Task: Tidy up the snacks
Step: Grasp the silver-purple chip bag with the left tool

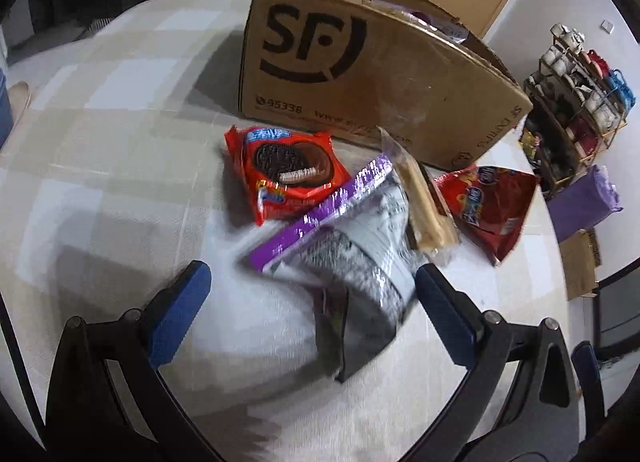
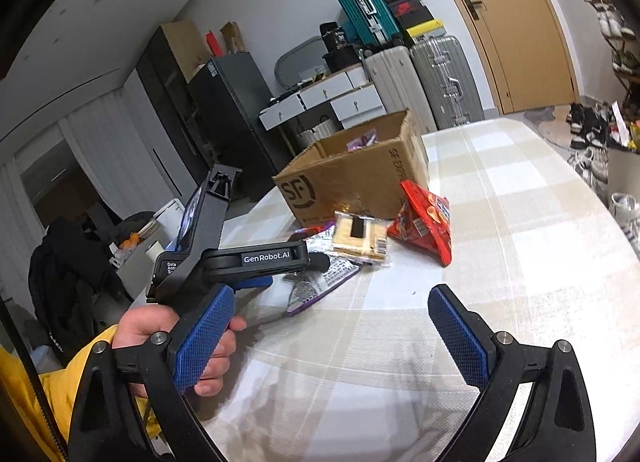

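The left gripper [image 1: 312, 294] is hovering with its jaws spread wide around a purple snack bag [image 1: 340, 230], not pinching it. The right gripper [image 2: 332, 330] is waiting spread and empty. The snacks are lying on the table [image 1: 100, 142] beside the cardboard box [image 1: 360, 70].

This is a lived-in home, a room serving as dining space and storage at once. The landmark is the table [image 2: 500, 222] with its beige checked cloth. Beyond its far end stand hard-shell suitcases [image 2: 424, 78], with a teal case [image 2: 362, 6] and shoe boxes [image 2: 412, 8] stacked above them, beside white drawer units [image 2: 332, 102] and a dark fridge [image 2: 236, 110]. Behind the suitcases is a wooden door [image 2: 516, 34]. To the table's right, shoes [image 2: 592, 134] crowd the floor and a rack [image 1: 576, 102]. To its left, a dark coat [image 2: 68, 266] hangs over a chair near pale curtains [image 2: 112, 166].
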### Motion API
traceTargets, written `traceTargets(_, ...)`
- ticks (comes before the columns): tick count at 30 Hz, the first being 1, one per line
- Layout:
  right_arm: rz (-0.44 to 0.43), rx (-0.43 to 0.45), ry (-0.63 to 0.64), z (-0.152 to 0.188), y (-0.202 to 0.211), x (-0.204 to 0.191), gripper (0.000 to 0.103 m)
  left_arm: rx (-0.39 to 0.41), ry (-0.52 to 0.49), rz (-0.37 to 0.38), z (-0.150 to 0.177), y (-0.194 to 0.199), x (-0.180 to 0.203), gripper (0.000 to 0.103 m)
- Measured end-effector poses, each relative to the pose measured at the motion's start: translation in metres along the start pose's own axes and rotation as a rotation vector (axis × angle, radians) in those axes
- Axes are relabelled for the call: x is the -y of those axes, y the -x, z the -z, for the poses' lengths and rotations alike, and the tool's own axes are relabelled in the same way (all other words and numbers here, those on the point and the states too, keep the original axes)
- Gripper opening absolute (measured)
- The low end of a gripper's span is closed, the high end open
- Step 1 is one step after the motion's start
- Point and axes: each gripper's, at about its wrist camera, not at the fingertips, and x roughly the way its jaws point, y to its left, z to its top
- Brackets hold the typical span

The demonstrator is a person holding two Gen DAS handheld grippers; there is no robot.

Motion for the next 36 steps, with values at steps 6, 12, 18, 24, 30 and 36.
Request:
traceTargets(6,-0.005,-0.012,-0.028,0.003,-0.004,0.008,0.099,0.042,-0.056,-0.015,-0.006,-0.015,0.019,0.095)
traceTargets(12,-0.004,-0.015,-0.029,0.004,-0.003,0.005,0.099,0.060,-0.117,0.018,-0.006,-0.022,0.042,0.069)
traceTargets(18,0.006,-0.002,-0.013,0.003,0.005,-0.002,0.099,0.052,-0.143,0.076,-0.010,-0.027,0.058,0.035)
traceTargets(24,0.014,0.013,0.002,0.003,0.012,-0.007,0.099,0.051,-0.131,0.090,-0.014,-0.027,0.057,0.030)
traceTargets(30,0.019,0.010,-0.001,0.001,0.012,-0.010,0.099,0.060,-0.118,0.115,-0.003,-0.009,0.036,0.029)
traceTargets(36,0.049,0.006,0.020,-0.011,0.009,-0.013,0.099,0.071,-0.090,0.136,0.019,0.020,0.001,0.029)
